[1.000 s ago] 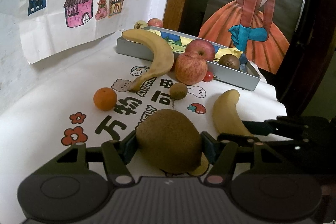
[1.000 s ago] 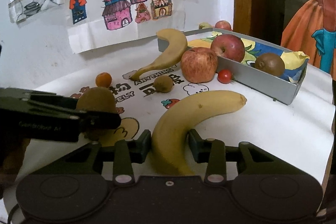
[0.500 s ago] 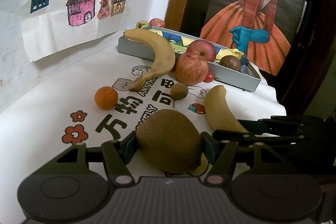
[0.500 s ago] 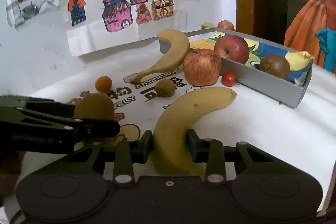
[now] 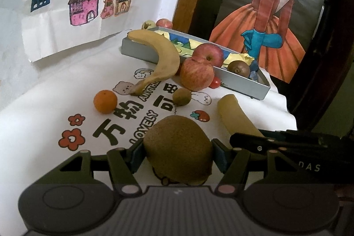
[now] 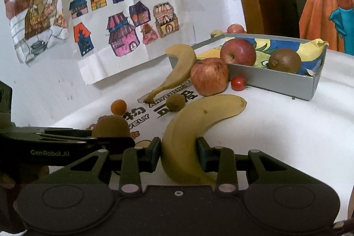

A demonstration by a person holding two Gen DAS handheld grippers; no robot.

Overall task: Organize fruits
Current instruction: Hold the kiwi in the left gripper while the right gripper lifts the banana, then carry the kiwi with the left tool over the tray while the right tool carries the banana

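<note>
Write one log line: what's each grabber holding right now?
left gripper: shut on big kiwi | right gripper: shut on banana | grey tray: apple, kiwi inside

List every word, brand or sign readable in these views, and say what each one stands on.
"GenRobot.AI": side of the left claw, seen in the right wrist view.
"DAS": side of the right claw; the start of the word is hidden.
"LOVELY": printed tablecloth.
"ANYTHING": tablecloth, partly covered by the leaning banana.
"万物", "可": large black characters on the tablecloth; the character after "可" is partly hidden.
The wall drawings show no readable text.
</note>
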